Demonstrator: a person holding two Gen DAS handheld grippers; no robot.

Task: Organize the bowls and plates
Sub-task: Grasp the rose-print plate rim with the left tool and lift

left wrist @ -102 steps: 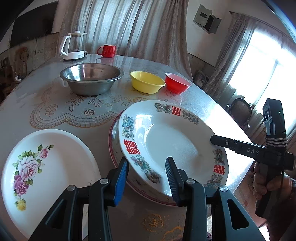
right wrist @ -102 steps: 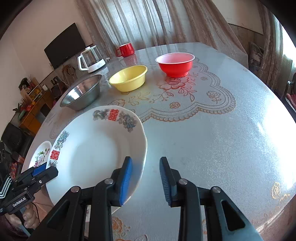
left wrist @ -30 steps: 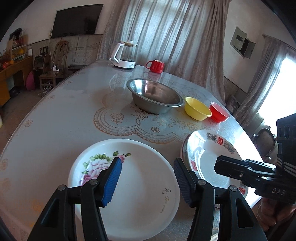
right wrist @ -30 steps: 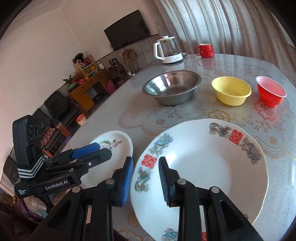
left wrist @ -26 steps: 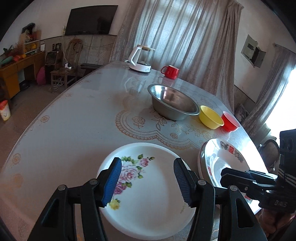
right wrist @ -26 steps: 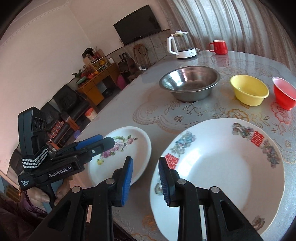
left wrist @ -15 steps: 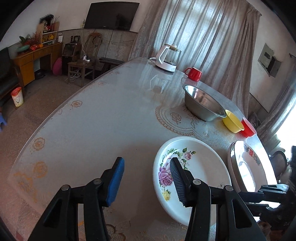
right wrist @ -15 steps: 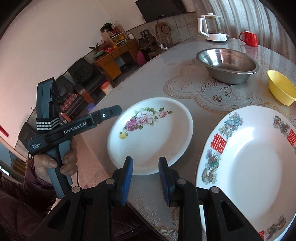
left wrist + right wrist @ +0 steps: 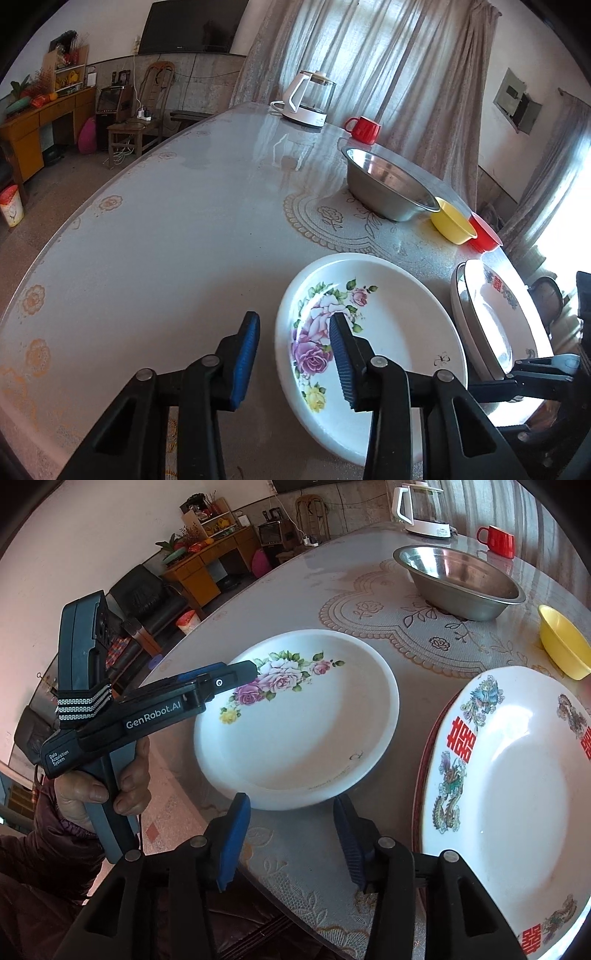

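A white plate with pink roses (image 9: 384, 325) (image 9: 295, 716) lies on the table near its front edge. My left gripper (image 9: 293, 354) is open, its jaws on either side of the plate's left rim, empty; it also shows in the right wrist view (image 9: 236, 674). My right gripper (image 9: 291, 843) is open and empty at the plate's near rim. A white plate with red characters (image 9: 495, 321) (image 9: 517, 794) lies on a red-rimmed plate to the right. A steel bowl (image 9: 391, 188) (image 9: 458, 578), a yellow bowl (image 9: 452, 225) (image 9: 561, 646) and a red bowl (image 9: 485, 234) stand behind.
A white kettle (image 9: 306, 101) and a red mug (image 9: 364, 129) stand at the table's far end. The table edge (image 9: 258, 871) runs just under my grippers. A chair and wooden furniture stand beyond the table on the left.
Both grippers have swung left, away from the red-character plate, to the rose plate. The left gripper's jaws now straddle its left rim. The right gripper's jaws have opened wider.
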